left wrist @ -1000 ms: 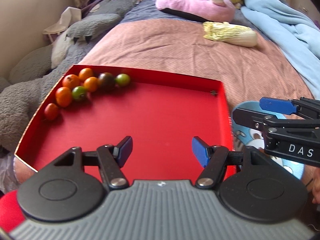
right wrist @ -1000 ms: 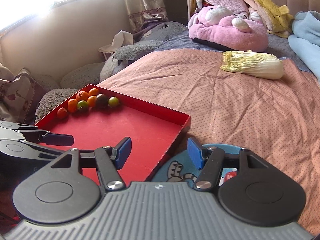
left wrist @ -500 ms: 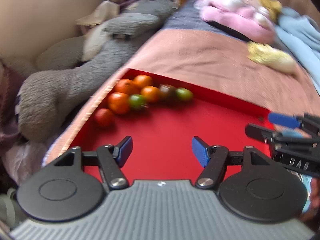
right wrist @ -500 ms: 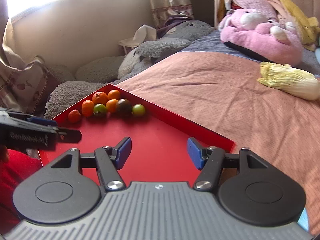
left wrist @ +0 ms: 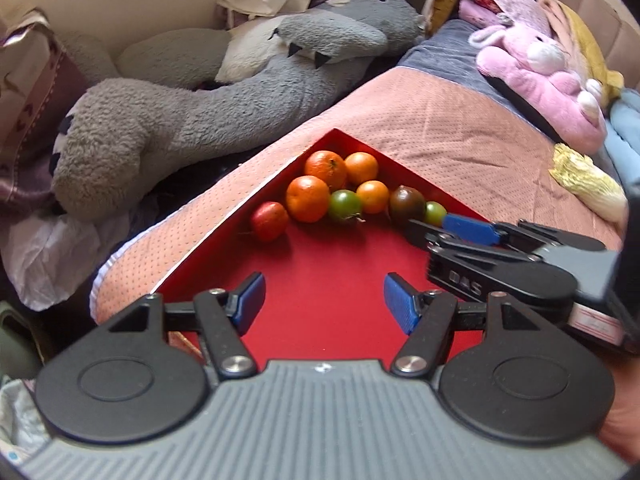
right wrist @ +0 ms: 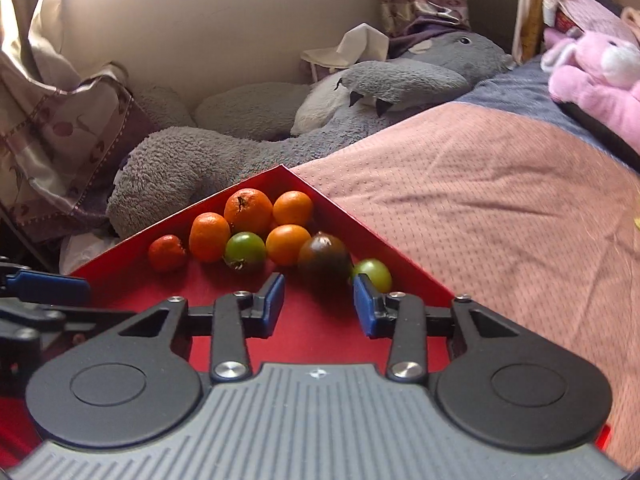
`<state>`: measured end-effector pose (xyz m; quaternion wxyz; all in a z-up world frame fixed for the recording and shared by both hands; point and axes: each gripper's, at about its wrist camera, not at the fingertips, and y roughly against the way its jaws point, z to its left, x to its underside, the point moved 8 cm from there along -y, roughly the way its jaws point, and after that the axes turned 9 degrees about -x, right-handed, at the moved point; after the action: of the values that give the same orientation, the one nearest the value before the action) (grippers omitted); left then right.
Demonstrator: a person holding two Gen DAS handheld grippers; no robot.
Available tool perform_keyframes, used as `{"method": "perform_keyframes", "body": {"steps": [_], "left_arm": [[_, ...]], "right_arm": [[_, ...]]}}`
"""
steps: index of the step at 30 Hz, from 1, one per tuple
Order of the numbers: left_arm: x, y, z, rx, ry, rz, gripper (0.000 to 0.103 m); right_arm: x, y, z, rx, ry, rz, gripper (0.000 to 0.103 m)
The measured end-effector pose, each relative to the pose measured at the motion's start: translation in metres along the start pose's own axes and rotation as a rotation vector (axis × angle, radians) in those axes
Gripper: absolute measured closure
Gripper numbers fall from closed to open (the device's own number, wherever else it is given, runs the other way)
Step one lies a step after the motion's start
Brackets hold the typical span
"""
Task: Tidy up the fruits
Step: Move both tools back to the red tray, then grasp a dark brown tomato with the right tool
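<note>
The right gripper has just been closing its jaws, yet a clear gap remains and nothing is pinched; its blue pads sit just short of the dark tomato and the small green tomato, tilted down over the red tray. The left gripper is spread wide and empty — angled down over bare tray floor; the fruits (oranges, tomatoes) crowd the tray's far corner, on the pink bedspread.
</note>
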<state>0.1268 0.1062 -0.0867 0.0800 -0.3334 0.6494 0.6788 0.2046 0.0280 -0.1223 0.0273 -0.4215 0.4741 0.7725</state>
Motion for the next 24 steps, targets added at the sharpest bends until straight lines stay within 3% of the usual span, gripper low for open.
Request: {"method": "perform_keyframes", "body": {"steps": [11, 20, 24], "left_arm": [[0.001, -0.004, 0.008, 0.021, 0.063, 0.031, 0.035], [0.001, -0.005, 0.005, 0.025, 0.060, 0.037, 0.035], [0.002, -0.007, 0.005, 0.017, 0.061, 0.045, 0.035]], "right_arm": [[-0.016, -0.024, 0.009, 0.011, 0.139, 0.009, 0.060], [-0.010, -0.032, 0.029, 0.123, 0.478, 0.072, 0.059], [-0.009, -0.040, 0.023, 0.163, 0.522, 0.075, 0.059]]}}
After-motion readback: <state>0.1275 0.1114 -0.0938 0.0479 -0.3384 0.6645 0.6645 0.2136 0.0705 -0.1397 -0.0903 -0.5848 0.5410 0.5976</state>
